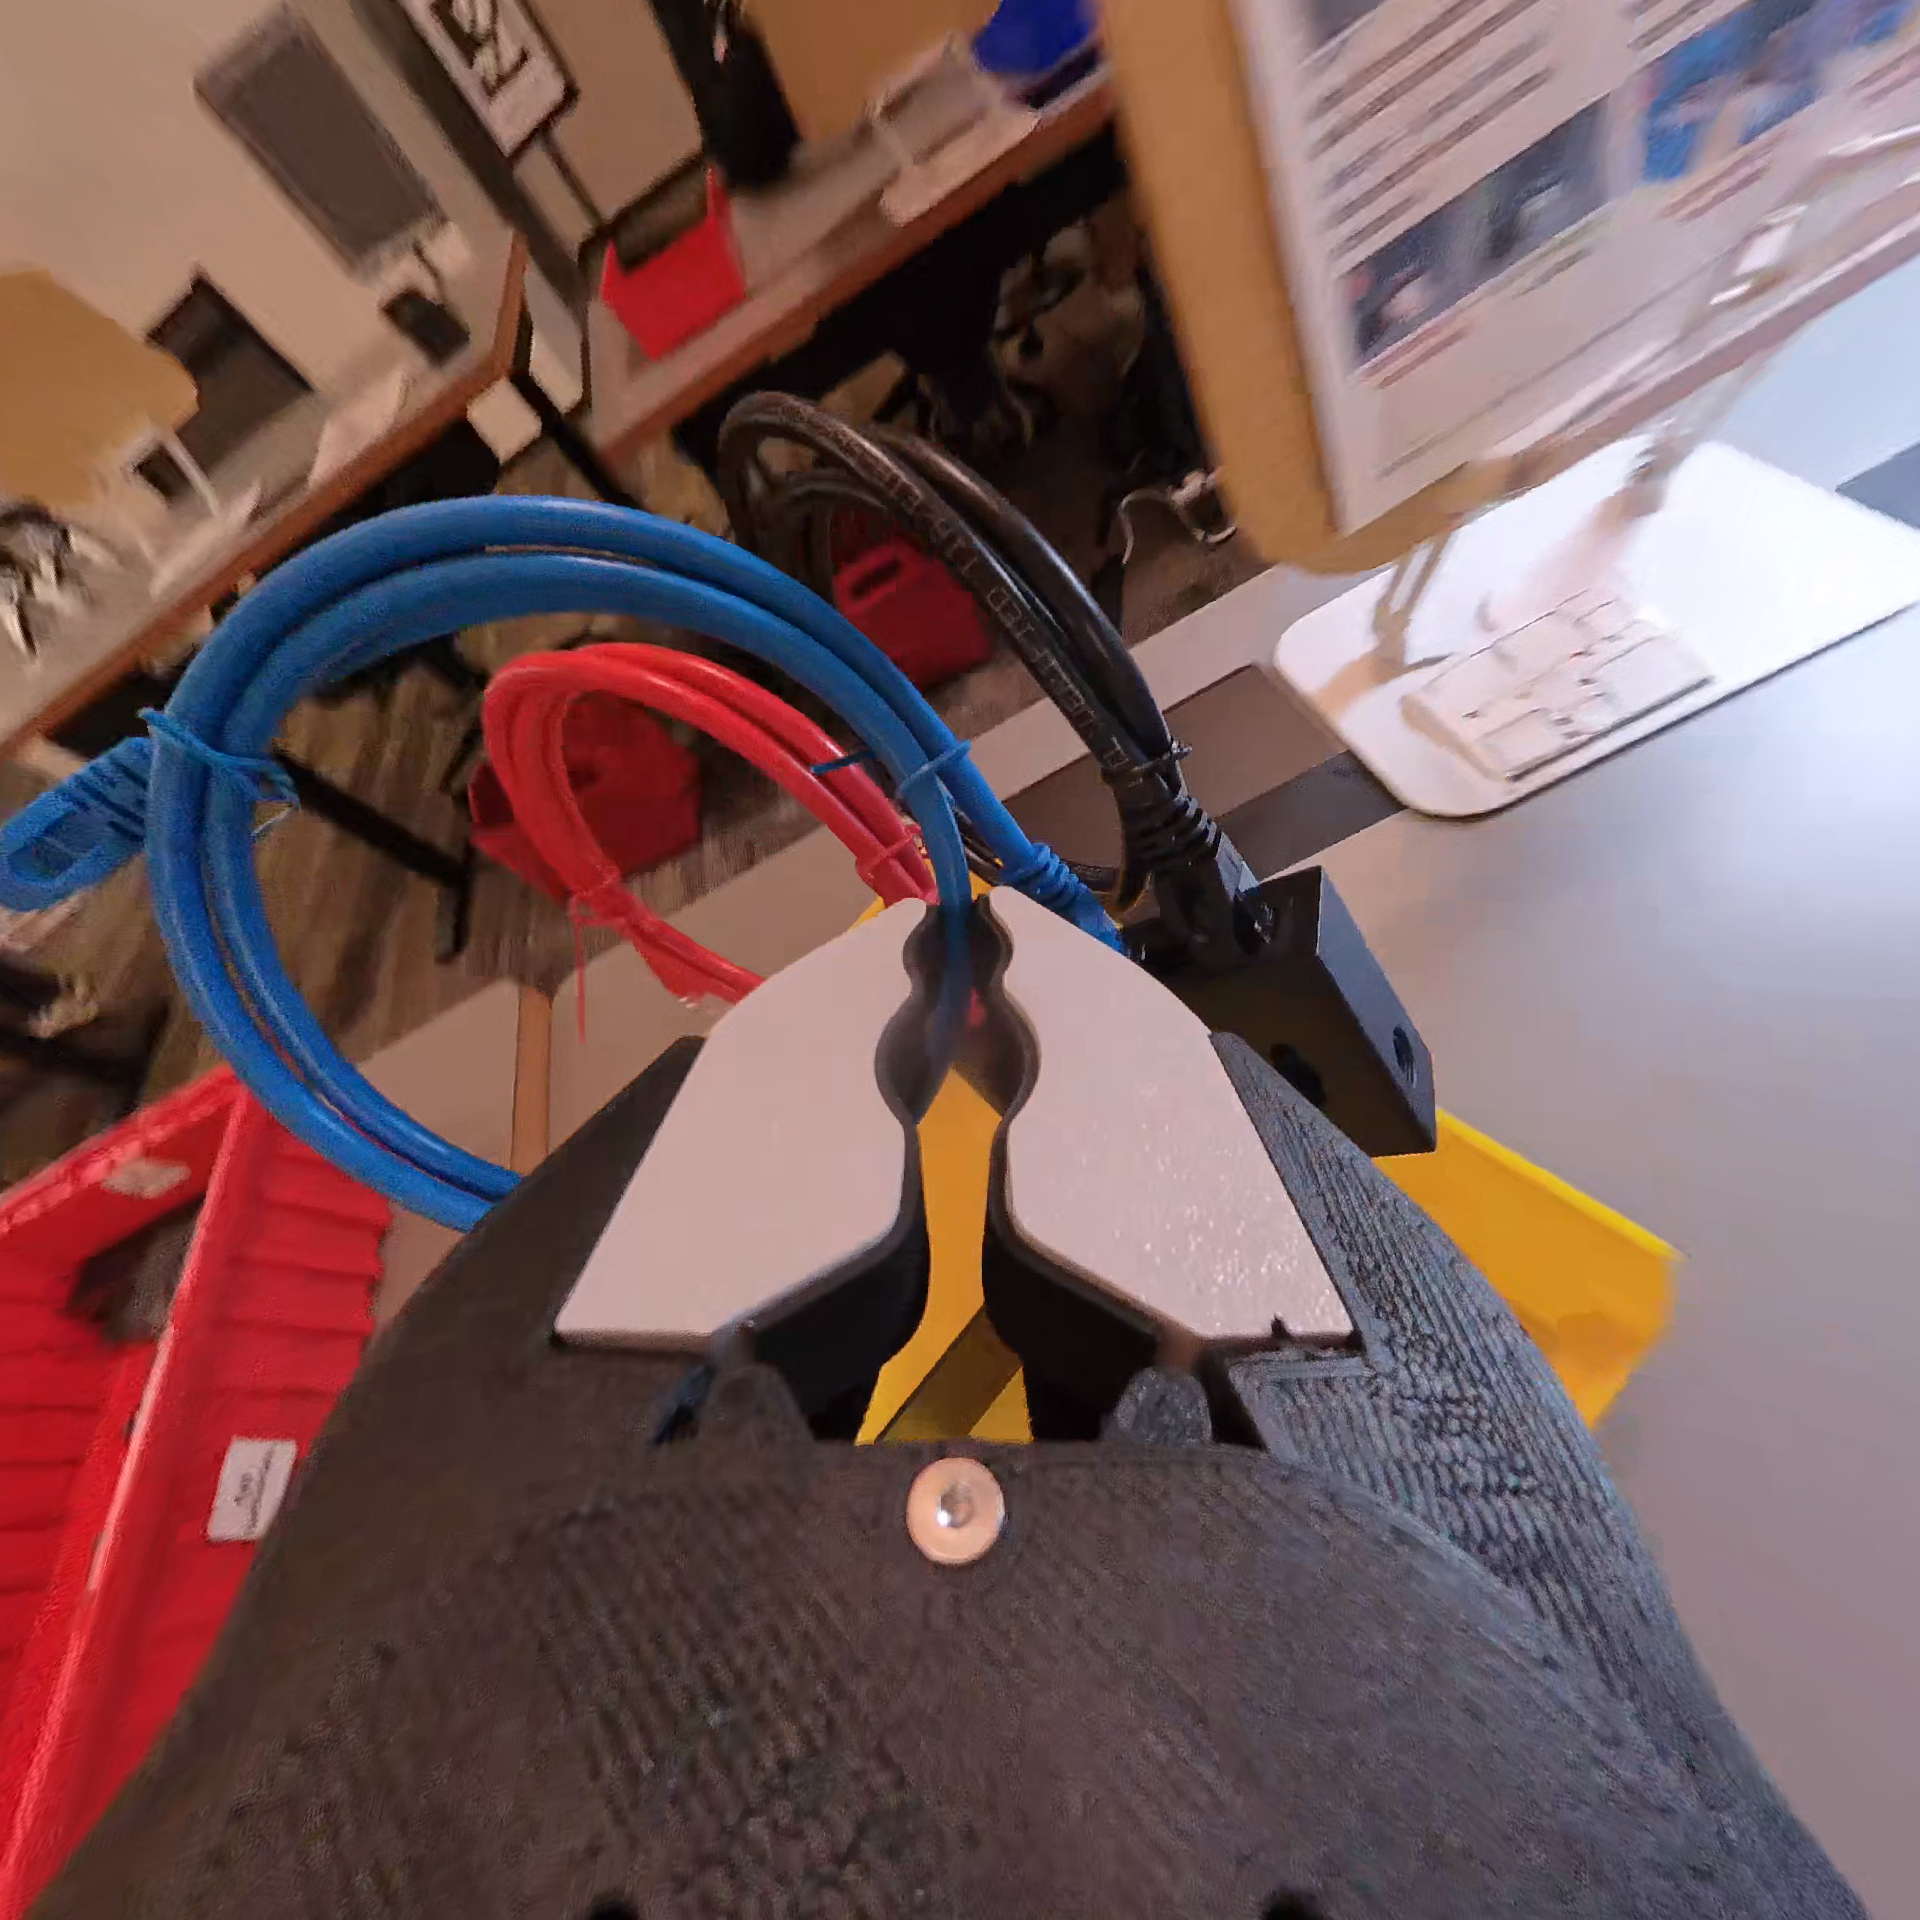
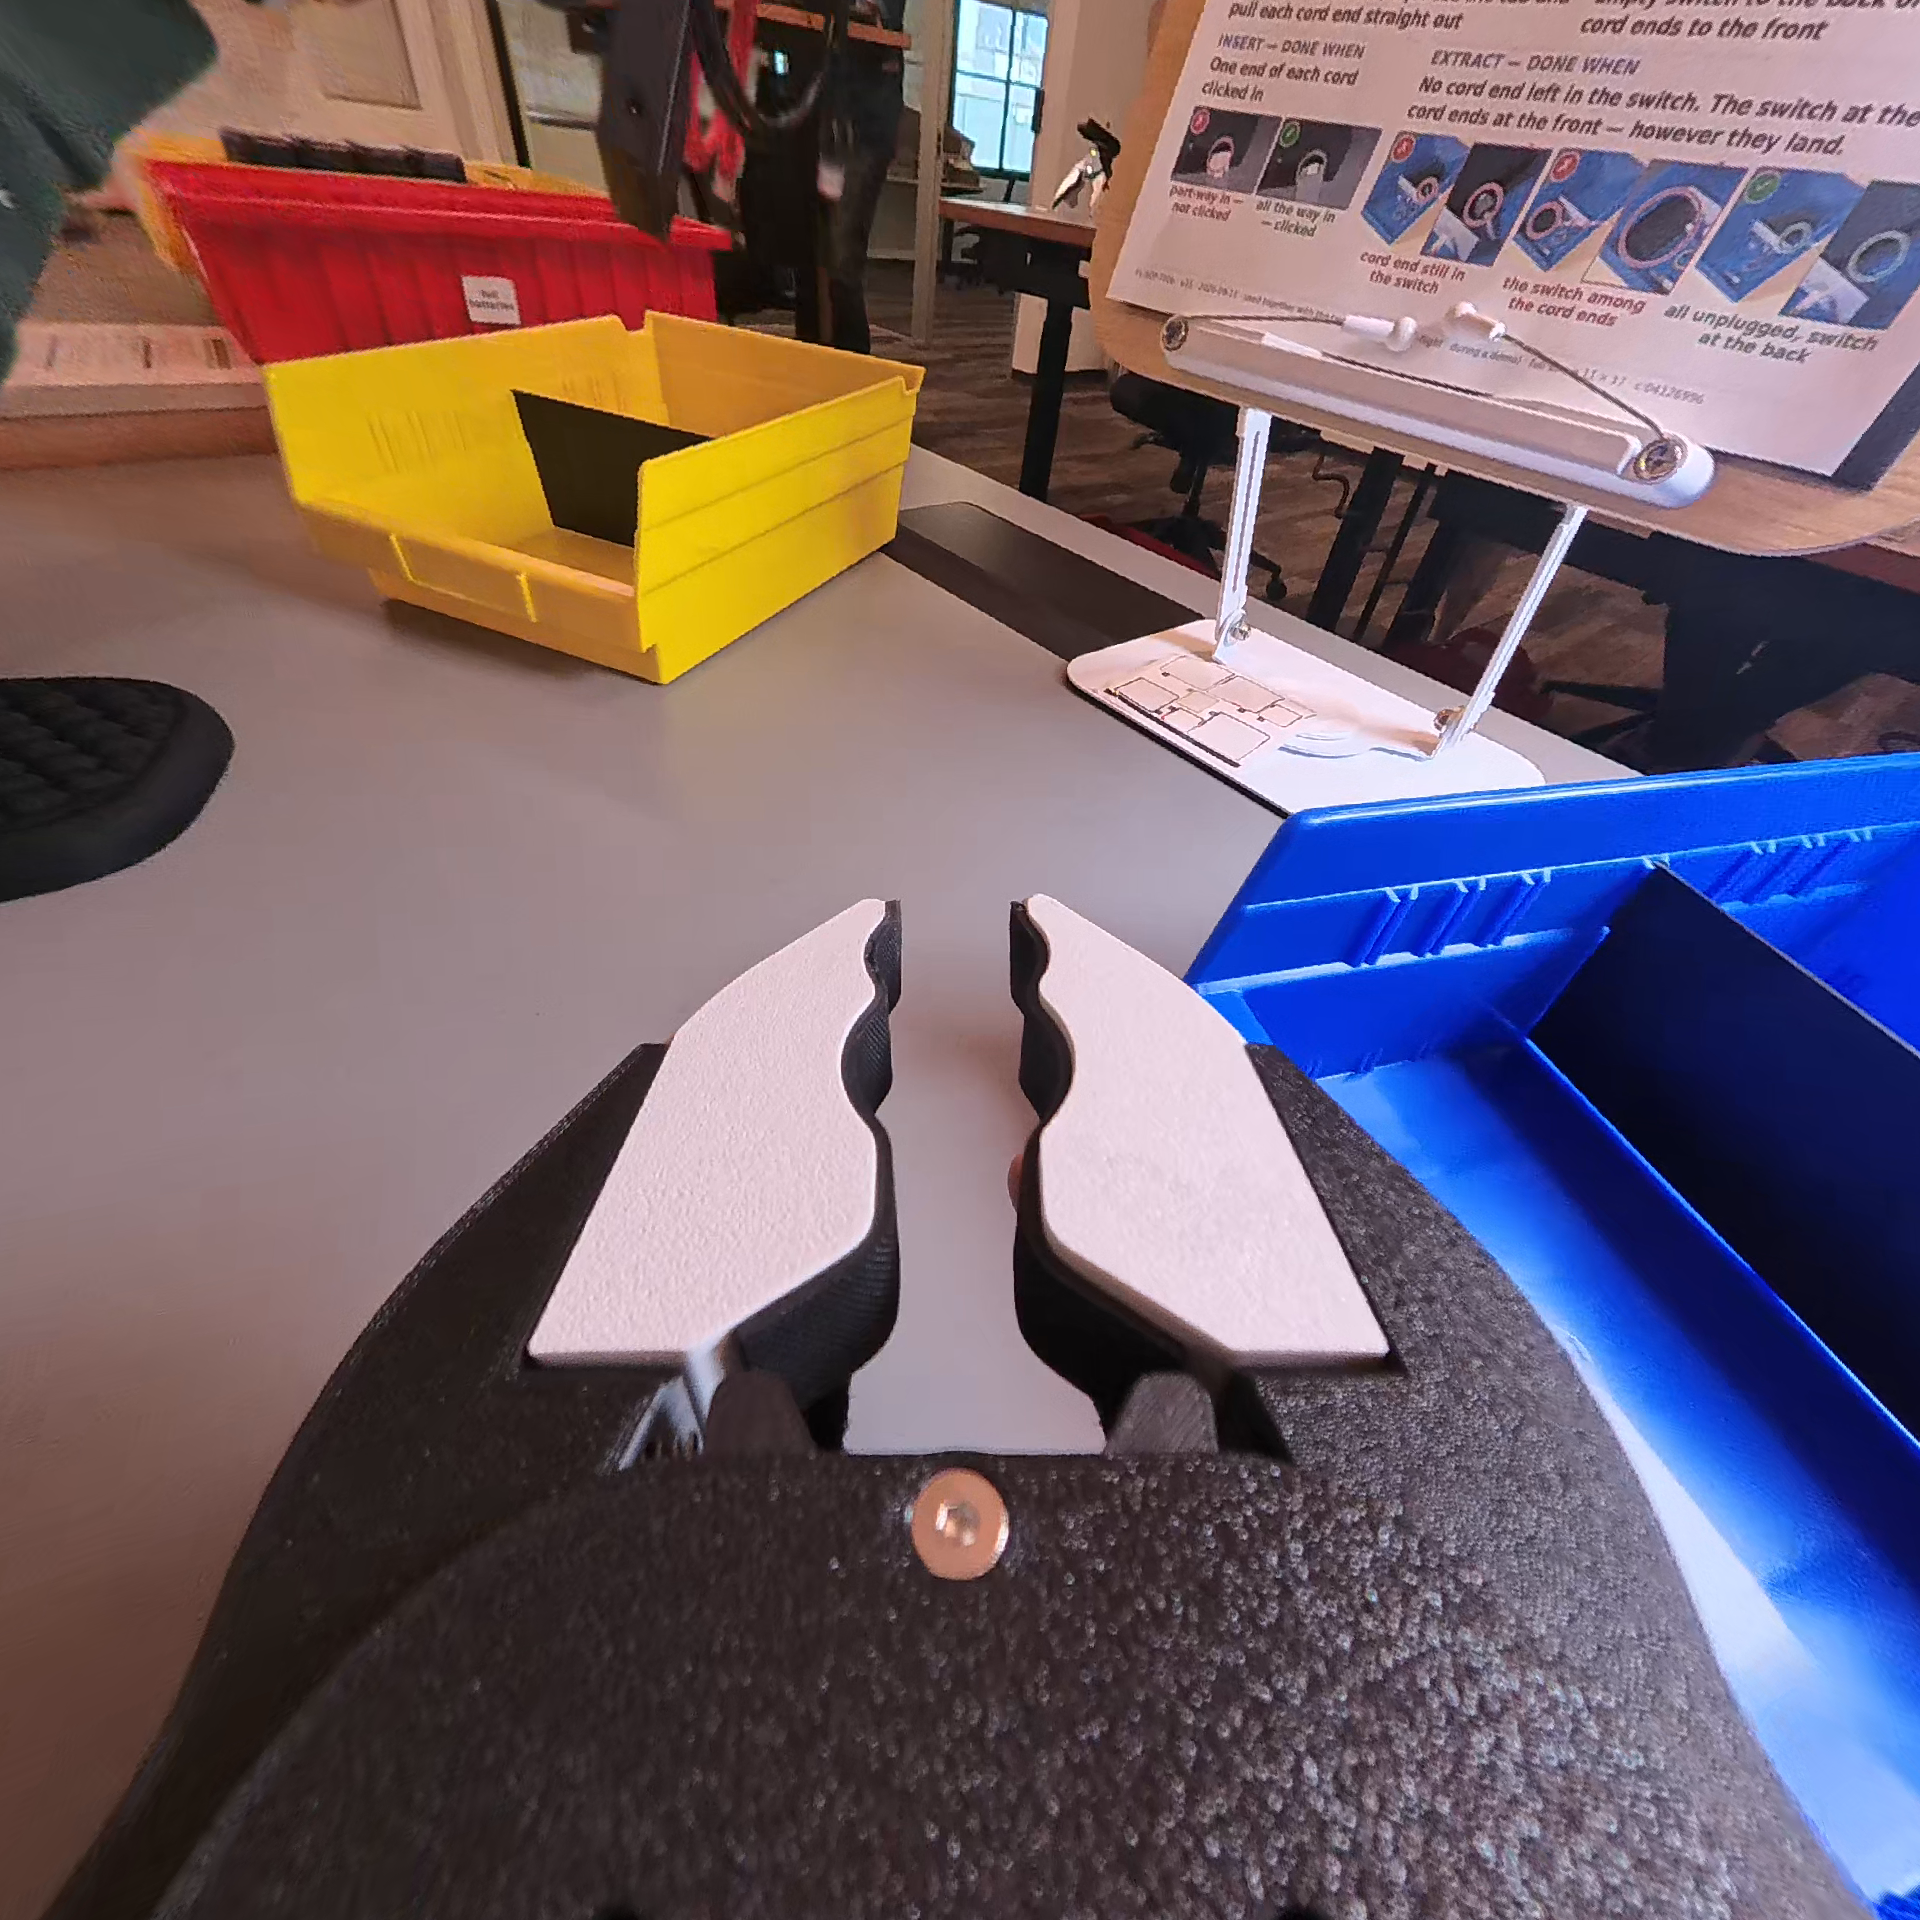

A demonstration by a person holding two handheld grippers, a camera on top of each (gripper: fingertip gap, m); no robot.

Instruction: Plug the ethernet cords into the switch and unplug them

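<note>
In the left wrist view my left gripper (image 1: pixel 961 912) is shut on a loop of the blue ethernet cord (image 1: pixel 416 582) and is raised in the air. The black switch (image 1: pixel 1325 1003) hangs just beyond the fingertips, to the right. The blue cord, a black cord (image 1: pixel 1039 582) and a coiled red cord (image 1: pixel 644 686) run to its face; the red cord's plug is hidden. The blue cord's free plug (image 1: pixel 62 831) dangles at left. My right gripper (image 2: pixel 954 914) is open and empty, low over the grey table (image 2: pixel 520 883).
A yellow bin (image 2: pixel 727 509) sits on the far side of the table, with a red bin (image 2: pixel 343 260) behind it. A blue bin (image 2: pixel 1558 1039) lies right beside my right gripper. An instruction sheet on a white stand (image 2: pixel 1455 436) is at back right. A black pad (image 2: pixel 83 769) lies at left. My right fingertips sit around 45 cm from my left ones.
</note>
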